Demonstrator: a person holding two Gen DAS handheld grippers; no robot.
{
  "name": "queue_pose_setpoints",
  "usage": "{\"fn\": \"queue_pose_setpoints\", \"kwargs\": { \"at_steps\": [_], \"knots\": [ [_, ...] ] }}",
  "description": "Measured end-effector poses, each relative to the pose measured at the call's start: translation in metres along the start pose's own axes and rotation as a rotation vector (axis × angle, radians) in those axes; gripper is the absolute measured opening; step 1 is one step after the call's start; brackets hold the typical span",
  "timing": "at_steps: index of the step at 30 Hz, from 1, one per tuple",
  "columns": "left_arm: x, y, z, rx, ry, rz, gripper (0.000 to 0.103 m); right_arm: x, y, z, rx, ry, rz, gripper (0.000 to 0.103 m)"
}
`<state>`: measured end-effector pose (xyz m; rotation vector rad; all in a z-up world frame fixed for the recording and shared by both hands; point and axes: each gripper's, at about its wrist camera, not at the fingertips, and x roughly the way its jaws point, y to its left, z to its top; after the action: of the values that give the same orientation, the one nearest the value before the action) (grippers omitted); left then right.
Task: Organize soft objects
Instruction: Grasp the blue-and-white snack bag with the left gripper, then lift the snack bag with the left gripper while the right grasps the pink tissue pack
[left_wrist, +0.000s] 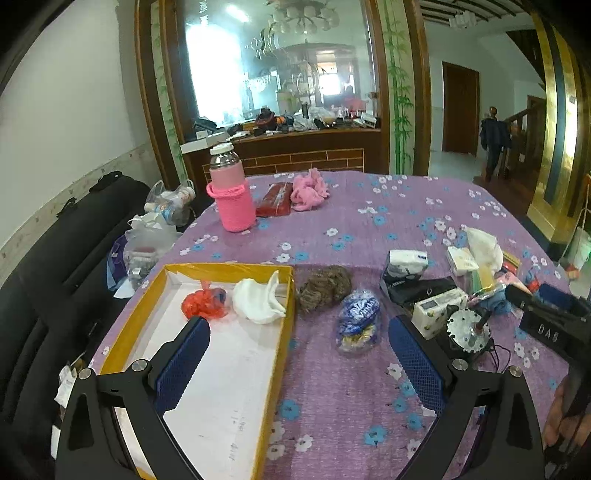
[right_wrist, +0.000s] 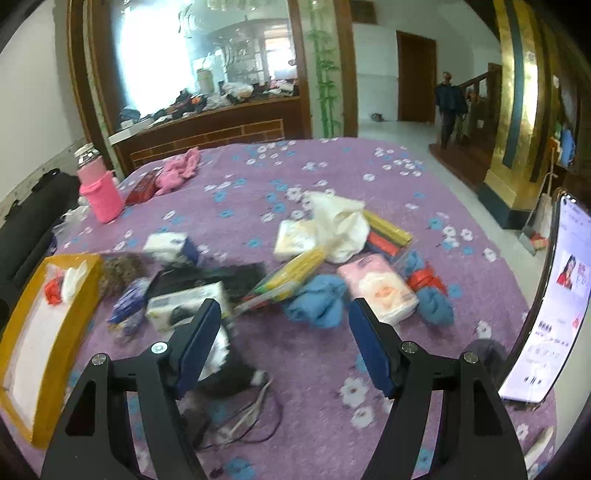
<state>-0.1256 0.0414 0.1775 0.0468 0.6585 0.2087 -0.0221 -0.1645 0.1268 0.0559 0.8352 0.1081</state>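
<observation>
A yellow-rimmed box (left_wrist: 159, 284) on the purple flowered cloth holds a red plastic bag (left_wrist: 203, 303) and a white soft piece (left_wrist: 258, 300). My left gripper (left_wrist: 299, 332) is open and empty over the box's right edge. A brown fuzzy clump (left_wrist: 324, 285) and a blue-white bag (left_wrist: 358, 320) lie just right of the box. My right gripper (right_wrist: 284, 314) is open and empty above a blue cloth (right_wrist: 318, 300), a pink-white tissue pack (right_wrist: 380, 288) and blue yarn with a red band (right_wrist: 430, 291). The box also shows in the right wrist view (right_wrist: 22, 321).
A pink-sleeved bottle (left_wrist: 231, 192), a red packet (left_wrist: 275, 199) and a pink fluffy cloth (left_wrist: 308, 190) stand at the far side. Tissue packs (left_wrist: 404, 263), a white bag (right_wrist: 340, 221), a small motor (left_wrist: 467, 330) with wires and a phone (right_wrist: 546, 302) crowd the right.
</observation>
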Motion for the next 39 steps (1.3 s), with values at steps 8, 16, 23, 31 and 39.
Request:
{"fn": "queue_pose_setpoints", "kwargs": {
  "at_steps": [8, 16, 23, 31, 39],
  "knots": [
    [0.035, -0.014, 0.009, 0.014, 0.077, -0.029, 0.099, 0.004, -0.021, 0.002, 0.032, -0.069, -0.016, 0.071],
    [0.091, 0.015, 0.037, -0.114, 0.185, -0.107, 0.099, -0.001, -0.036, 0.003, 0.062, -0.106, -0.008, 0.071],
    [0.143, -0.005, 0.036, -0.065, 0.289, -0.176, 0.066, 0.001, -0.041, 0.002, 0.092, -0.092, 0.008, 0.071],
    [0.183, -0.026, 0.035, 0.020, 0.331, -0.169, 0.066, 0.006, -0.038, -0.002, 0.079, -0.082, -0.001, 0.071],
    [0.195, -0.035, 0.023, 0.006, 0.342, -0.248, 0.042, 0.010, -0.037, -0.006, 0.082, -0.073, -0.002, 0.071]
  ]
}}
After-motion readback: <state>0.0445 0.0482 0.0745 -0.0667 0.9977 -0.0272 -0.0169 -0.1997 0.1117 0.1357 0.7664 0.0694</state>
